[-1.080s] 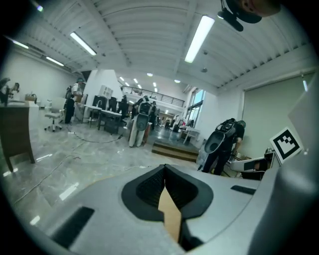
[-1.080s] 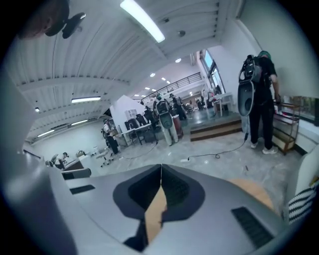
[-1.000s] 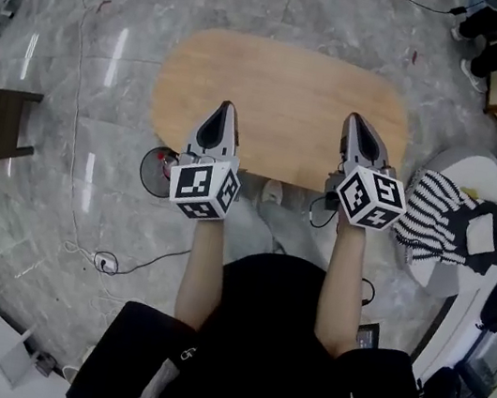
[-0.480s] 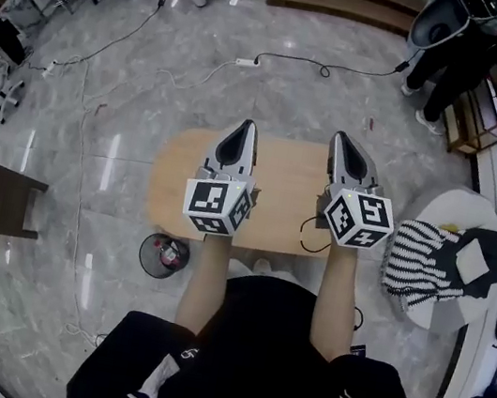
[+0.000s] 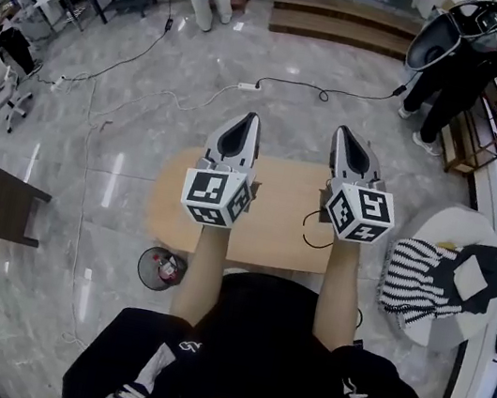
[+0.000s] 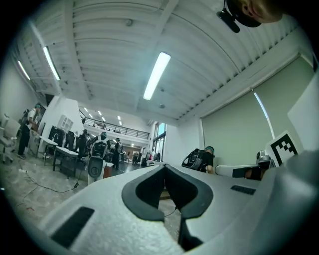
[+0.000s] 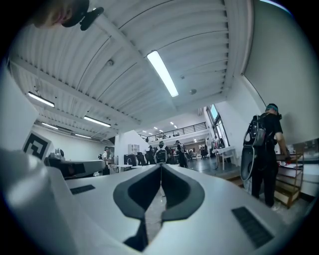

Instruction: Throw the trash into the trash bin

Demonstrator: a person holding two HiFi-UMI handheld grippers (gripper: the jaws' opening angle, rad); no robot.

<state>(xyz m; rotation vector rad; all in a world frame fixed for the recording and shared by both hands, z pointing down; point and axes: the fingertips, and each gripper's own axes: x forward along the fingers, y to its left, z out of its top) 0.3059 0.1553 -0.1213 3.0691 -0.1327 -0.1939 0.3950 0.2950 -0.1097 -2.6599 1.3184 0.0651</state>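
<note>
- Both grippers are up in front of the person, side by side and well above the oval wooden table (image 5: 275, 209) in the head view.
- The left gripper (image 5: 247, 119) points away from the person, its marker cube (image 5: 215, 197) facing the head camera.
- In the left gripper view, the left gripper (image 6: 164, 166) has its jaws pressed together at the tips with nothing between them, and only the hall shows beyond.
- The right gripper (image 5: 343, 132) runs parallel, just beside the left one and apart from it.
- In the right gripper view, the right gripper (image 7: 161, 165) is closed tip to tip as well, and it is empty.
- Both gripper cameras look out about level, with a long ceiling light (image 6: 156, 74) overhead.
- The trash bin (image 5: 147, 269) stands on the marble floor, a small round dark bin just off the table's near-left corner, beside the person's left leg.
- Inside the bin lies some trash (image 5: 168, 269), reddish and white; what exactly it is cannot be told.
- The bin is well apart from both grippers, low and to the left of them in the head view.
- To the right, a striped cloth (image 5: 415, 269) drapes over a round white stool (image 5: 449, 222).
- Farther off, a person in black (image 5: 464, 65) stands by a wooden rack.
</note>
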